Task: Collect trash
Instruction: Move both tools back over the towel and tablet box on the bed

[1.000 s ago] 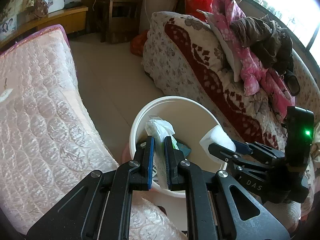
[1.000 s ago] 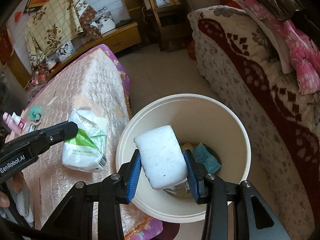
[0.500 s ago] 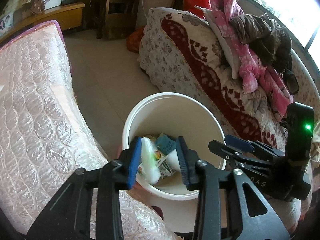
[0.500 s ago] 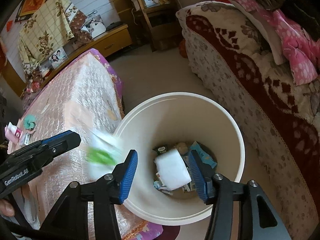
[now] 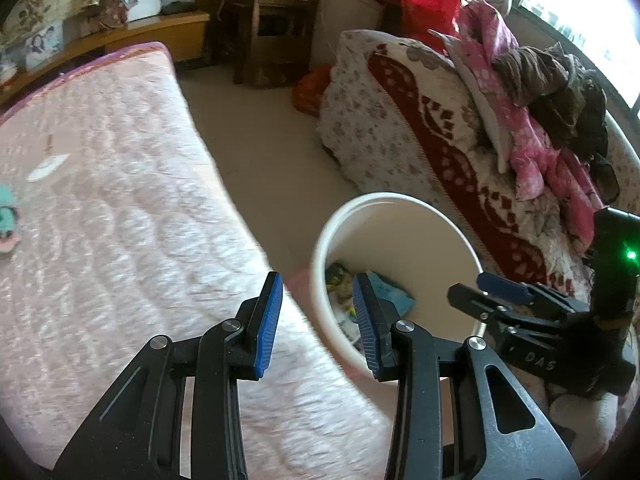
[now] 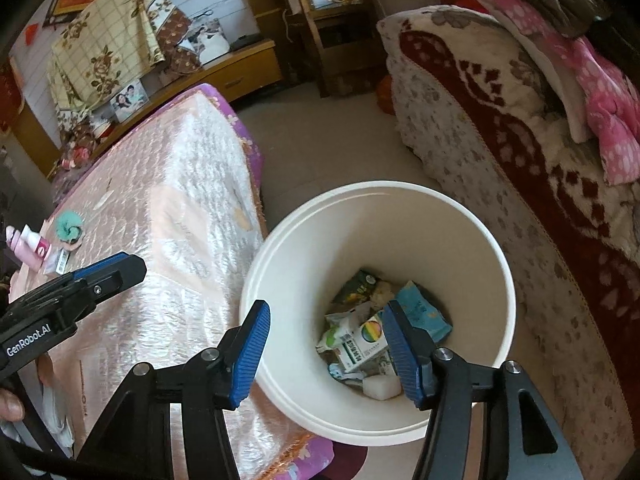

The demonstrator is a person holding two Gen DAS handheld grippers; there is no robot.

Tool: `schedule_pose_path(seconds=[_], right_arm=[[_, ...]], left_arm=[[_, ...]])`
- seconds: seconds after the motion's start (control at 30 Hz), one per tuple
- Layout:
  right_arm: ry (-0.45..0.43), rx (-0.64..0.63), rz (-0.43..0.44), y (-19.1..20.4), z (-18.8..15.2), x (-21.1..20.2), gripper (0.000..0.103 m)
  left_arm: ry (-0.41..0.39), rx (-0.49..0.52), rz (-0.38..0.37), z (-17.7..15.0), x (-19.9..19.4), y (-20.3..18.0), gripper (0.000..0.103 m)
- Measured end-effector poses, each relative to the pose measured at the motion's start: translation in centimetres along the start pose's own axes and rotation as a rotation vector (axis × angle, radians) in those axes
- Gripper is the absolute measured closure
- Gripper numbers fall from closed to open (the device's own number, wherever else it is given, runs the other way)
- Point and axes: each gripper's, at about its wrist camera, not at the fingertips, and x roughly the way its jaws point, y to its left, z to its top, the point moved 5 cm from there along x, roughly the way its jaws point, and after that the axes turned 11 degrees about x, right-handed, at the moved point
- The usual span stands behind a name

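A white bin (image 6: 400,208) stands on the floor between the quilted table (image 6: 180,208) and the sofa. In it lie a white foam block (image 6: 382,388), a green-printed tissue pack (image 6: 340,332), a rainbow-marked box (image 6: 368,340) and a blue packet (image 6: 420,312). My right gripper (image 6: 328,352) hangs over the bin; its jaws are opening and nothing is between them. My left gripper (image 5: 318,312) is open and empty over the table edge beside the bin (image 5: 400,200). On the table's far side lie a pink tube (image 6: 28,244) and a teal item (image 6: 69,226).
A patterned sofa (image 5: 420,128) piled with pink and brown clothes (image 5: 532,92) runs along the right. A wooden chair (image 6: 332,28) and a low cabinet (image 6: 240,68) stand at the back. Bare floor (image 5: 260,148) lies between table and sofa. A white scrap (image 5: 46,168) rests on the table.
Both grippers opened: the tissue pack fell from the left and the foam block from the right into the bin. The left gripper then shifted left over the table edge.
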Motion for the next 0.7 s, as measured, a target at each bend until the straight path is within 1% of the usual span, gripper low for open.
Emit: schedule_pose_path(seconds=[0.17, 0.3, 0.43, 0.6, 0.7], right_arm=[[0.002, -0.035, 0.018, 2.5, -0.1, -0.2, 0.047], [0.007, -0.081, 0.039, 5.0, -0.4, -0.5, 0.046], [0.01, -0.126, 0.073, 7.9, -0.6, -0.6, 0.046], [0.031, -0.187, 0.111, 12.0, -1.0, -0.2, 0.045], [0.038, -0.222, 0.122, 14.0, -1.4, 0.0, 0.045]], left_arm=[[-0.009, -0.038, 0.037, -0.6, -1.3, 3.1, 0.069], [-0.015, -0.066, 0.084, -1.2, -2.5, 6.9, 0.069], [-0.027, -0.127, 0.122, -1.6, -3.7, 12.5, 0.069], [-0.062, -0.191, 0.201, -1.9, -5.2, 19.5, 0.069], [-0.061, -0.218, 0.218, -2.3, -5.5, 22.4, 0.069]])
